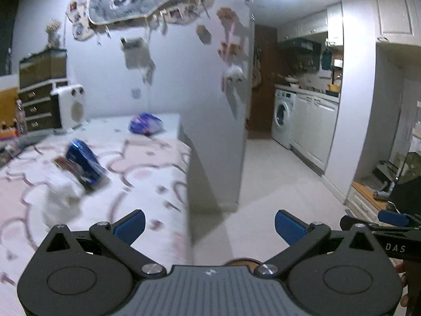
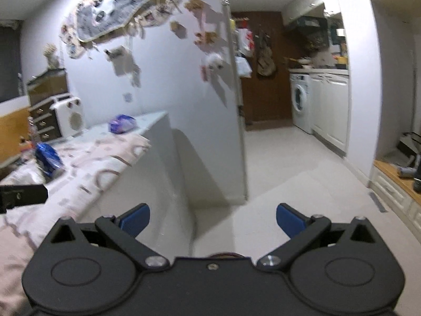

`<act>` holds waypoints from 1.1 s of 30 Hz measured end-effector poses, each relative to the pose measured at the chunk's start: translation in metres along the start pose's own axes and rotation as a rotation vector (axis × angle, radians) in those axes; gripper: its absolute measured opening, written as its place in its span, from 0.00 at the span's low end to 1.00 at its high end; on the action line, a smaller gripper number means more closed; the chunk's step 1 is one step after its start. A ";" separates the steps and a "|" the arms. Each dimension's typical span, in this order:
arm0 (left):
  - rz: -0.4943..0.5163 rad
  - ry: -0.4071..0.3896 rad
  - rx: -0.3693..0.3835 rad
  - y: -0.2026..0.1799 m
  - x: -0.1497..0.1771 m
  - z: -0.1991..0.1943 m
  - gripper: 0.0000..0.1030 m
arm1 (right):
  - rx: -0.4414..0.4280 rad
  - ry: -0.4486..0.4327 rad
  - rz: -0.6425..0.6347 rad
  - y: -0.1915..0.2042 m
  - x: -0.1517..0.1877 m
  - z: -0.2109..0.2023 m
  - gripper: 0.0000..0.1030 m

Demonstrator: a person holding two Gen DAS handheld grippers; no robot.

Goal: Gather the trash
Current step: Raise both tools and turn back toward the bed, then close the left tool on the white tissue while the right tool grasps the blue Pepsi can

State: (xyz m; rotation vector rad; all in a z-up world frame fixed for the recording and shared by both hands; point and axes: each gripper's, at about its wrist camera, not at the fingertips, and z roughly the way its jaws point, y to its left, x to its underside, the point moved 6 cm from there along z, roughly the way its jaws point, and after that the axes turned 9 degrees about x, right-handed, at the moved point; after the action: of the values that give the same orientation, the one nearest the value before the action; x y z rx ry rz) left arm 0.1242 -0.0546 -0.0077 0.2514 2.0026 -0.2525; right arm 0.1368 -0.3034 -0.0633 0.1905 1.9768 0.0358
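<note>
A table with a pink patterned cloth [image 1: 147, 173] carries trash: a crumpled white paper [image 1: 61, 200], a dark blue packet [image 1: 84, 163] lying tilted beside it, and a purple wrapper [image 1: 144, 125] at the far end. In the right wrist view the blue packet [image 2: 47, 158] and purple wrapper [image 2: 122, 123] lie on the cloth [image 2: 105, 155] to the left. My left gripper [image 1: 210, 226] is open and empty over the table's right edge, short of the paper. My right gripper [image 2: 212, 221] is open and empty beside the table, above the floor; its blue fingertip [image 1: 393, 217] shows in the left wrist view.
A white wall [image 1: 210, 92] with hanging decorations ends the table. Drawers [image 1: 39, 105] and a white appliance [image 1: 71, 108] stand at the back left. To the right, a tiled floor [image 1: 276, 179] runs past a washing machine [image 1: 284, 117] and white cabinets [image 1: 315, 131].
</note>
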 end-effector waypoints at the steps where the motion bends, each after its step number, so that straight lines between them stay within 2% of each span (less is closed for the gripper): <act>1: 0.005 -0.007 -0.008 0.009 -0.004 -0.004 1.00 | -0.019 -0.005 -0.003 0.010 -0.004 0.000 1.00; 10: 0.034 -0.050 -0.108 0.109 -0.026 -0.017 1.00 | -0.174 -0.021 -0.017 0.093 -0.027 0.002 1.00; 16: 0.034 -0.033 -0.121 0.178 -0.035 -0.001 1.00 | -0.207 -0.004 -0.025 0.138 -0.038 0.016 1.00; 24: 0.111 0.022 -0.075 0.245 -0.032 0.057 1.00 | -0.250 0.039 0.010 0.185 -0.062 0.039 1.00; 29: 0.078 0.102 -0.059 0.275 -0.019 0.099 1.00 | -0.291 0.048 -0.006 0.225 -0.080 0.050 1.00; 33: 0.039 0.091 0.007 0.284 -0.009 0.110 1.00 | -0.345 0.092 0.008 0.267 -0.097 0.068 1.00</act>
State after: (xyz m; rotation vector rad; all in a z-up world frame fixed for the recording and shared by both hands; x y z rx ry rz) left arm 0.3036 0.1843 -0.0653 0.3109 2.0853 -0.2264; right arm 0.2679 -0.0593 0.0279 -0.0288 2.0257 0.3945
